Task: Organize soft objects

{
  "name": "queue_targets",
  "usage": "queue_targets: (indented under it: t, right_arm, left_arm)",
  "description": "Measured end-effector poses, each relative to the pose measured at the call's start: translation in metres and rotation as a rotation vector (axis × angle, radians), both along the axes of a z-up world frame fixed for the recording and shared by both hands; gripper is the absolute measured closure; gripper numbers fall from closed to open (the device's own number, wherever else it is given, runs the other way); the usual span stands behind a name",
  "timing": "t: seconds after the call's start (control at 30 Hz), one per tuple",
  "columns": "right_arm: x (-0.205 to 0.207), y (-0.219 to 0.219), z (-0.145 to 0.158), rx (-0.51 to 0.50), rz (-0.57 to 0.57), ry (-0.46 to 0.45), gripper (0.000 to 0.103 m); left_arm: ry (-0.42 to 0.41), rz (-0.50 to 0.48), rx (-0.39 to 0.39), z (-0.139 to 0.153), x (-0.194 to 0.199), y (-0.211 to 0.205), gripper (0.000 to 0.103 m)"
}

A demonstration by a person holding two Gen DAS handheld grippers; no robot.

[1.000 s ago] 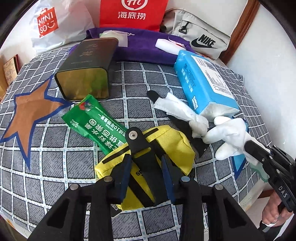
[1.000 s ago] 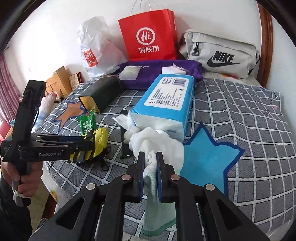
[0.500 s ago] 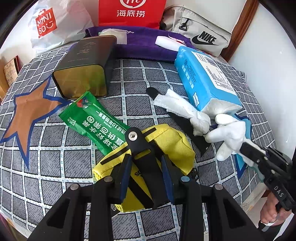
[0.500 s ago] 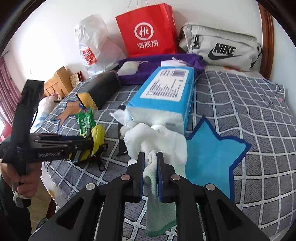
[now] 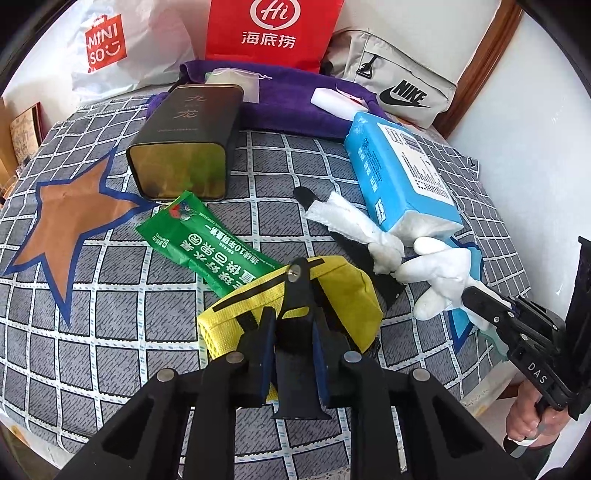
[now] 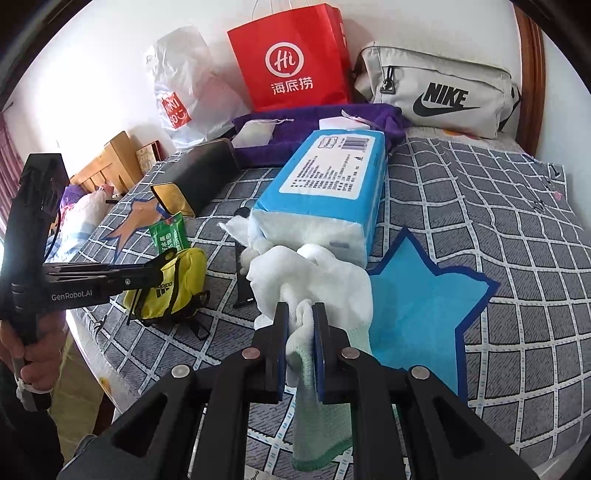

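Observation:
My right gripper [image 6: 300, 314] is shut on a white glove [image 6: 314, 280] with a green cuff and holds it above the blue star [image 6: 424, 310], just in front of the blue tissue pack [image 6: 332, 184]. The glove [image 5: 439, 277] also shows in the left wrist view. My left gripper [image 5: 291, 317] is shut on a black clip piece [image 5: 299, 291] over the yellow pouch [image 5: 332, 291], which also shows in the right wrist view [image 6: 173, 288]. A second white glove [image 5: 354, 225] lies by the tissue pack [image 5: 399, 173].
A green packet [image 5: 210, 243] and a dark tin [image 5: 188, 144] lie left of the pouch, next to a brown star [image 5: 70, 218]. At the back are a purple towel [image 5: 288, 99], red bag [image 5: 273, 29], Miniso bag [image 5: 110, 48] and Nike bag [image 5: 399, 88].
Both grippers kept their grip. The right gripper with the white glove shifted slightly forward toward the tissue pack; the left view edged closer to the bed.

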State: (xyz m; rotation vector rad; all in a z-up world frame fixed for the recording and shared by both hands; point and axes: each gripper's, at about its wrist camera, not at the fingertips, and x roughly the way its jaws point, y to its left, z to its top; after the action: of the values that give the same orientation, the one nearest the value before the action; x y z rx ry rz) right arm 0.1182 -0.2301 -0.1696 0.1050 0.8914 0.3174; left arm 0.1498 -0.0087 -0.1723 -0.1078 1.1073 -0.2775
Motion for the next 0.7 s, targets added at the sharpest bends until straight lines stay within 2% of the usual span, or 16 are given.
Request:
queue_targets:
  t: [0.23, 0.43, 0.7]
  right_arm:
    - [0.002, 0.006, 0.007, -0.013, 0.004, -0.003, 0.091]
    - [0.001, 0.006, 0.02, -0.012, 0.005, -0.021, 0.091]
    - [0.002, 0.014, 0.048, -0.008, 0.025, -0.069, 0.091]
  left_arm:
    - [0.0, 0.016, -0.01, 0.002, -0.003, 0.009, 0.085]
    - [-0.025, 0.031, -0.019, 0.016, -0.003, 0.018, 0.085]
    - [-0.063, 0.106, -0.039, 0.038, 0.001, 0.042, 0.085]
